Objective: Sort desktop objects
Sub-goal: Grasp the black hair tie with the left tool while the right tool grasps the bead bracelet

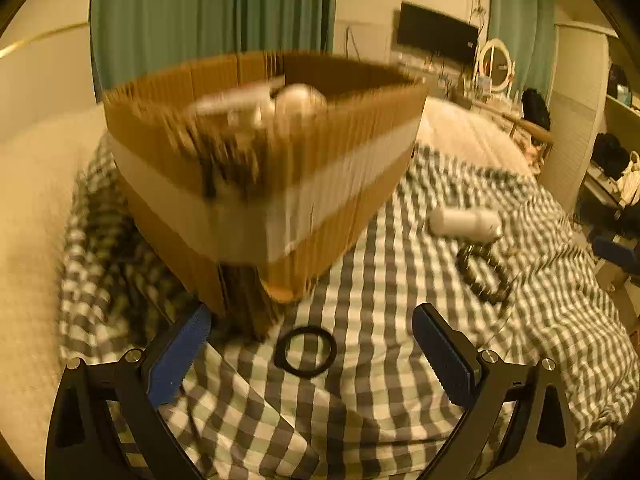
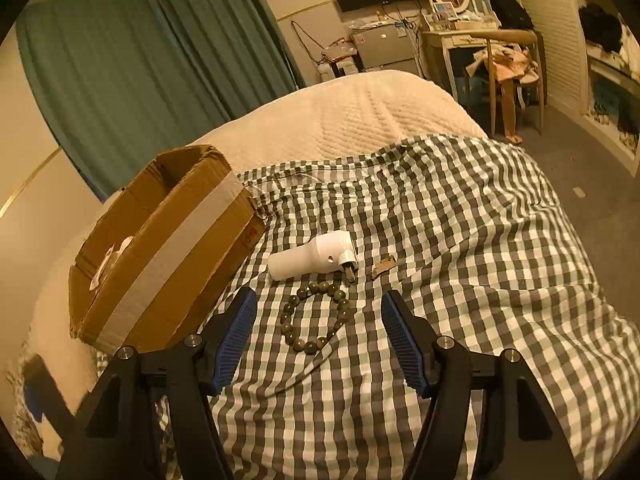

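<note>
Right wrist: one bead bracelet [image 2: 316,316], one cardboard box [image 2: 160,248], perhaps one charger [image 2: 312,260].

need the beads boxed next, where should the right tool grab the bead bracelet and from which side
Grip the bead bracelet across one side of its loop, coming straight down from above. It lies flat on the checked blanket, so only a top approach gets a finger inside the ring. The near strand suits best: it is clear of the white plug.
</note>
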Demonstrator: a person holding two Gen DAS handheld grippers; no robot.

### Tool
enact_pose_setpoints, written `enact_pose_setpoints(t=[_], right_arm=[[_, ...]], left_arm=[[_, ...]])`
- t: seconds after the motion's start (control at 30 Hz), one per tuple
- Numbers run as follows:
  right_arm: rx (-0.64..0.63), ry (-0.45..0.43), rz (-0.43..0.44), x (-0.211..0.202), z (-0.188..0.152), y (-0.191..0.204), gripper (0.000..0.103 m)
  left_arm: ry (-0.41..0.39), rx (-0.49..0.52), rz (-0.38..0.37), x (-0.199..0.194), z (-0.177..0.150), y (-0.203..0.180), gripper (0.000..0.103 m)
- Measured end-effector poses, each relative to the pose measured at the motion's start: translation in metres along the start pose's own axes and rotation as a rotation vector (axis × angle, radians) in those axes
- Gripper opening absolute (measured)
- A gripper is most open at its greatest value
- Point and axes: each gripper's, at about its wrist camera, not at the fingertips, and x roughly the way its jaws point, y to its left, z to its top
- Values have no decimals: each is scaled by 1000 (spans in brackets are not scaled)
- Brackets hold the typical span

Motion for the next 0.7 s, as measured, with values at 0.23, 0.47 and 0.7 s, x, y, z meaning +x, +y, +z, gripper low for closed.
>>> enact_pose_setpoints(t=[0.23, 0.47, 0.7], right_arm=[[-114, 72, -71, 50, -4, 11, 64], [-218, 172, -58, 82, -28, 34, 80], [-145, 222, -82, 97, -35, 15, 86]], left_arm=[[91, 18, -35, 24, -10, 0, 85], [179, -27, -42, 37, -15, 10, 48], [220, -41, -64, 26, -15, 10, 19]])
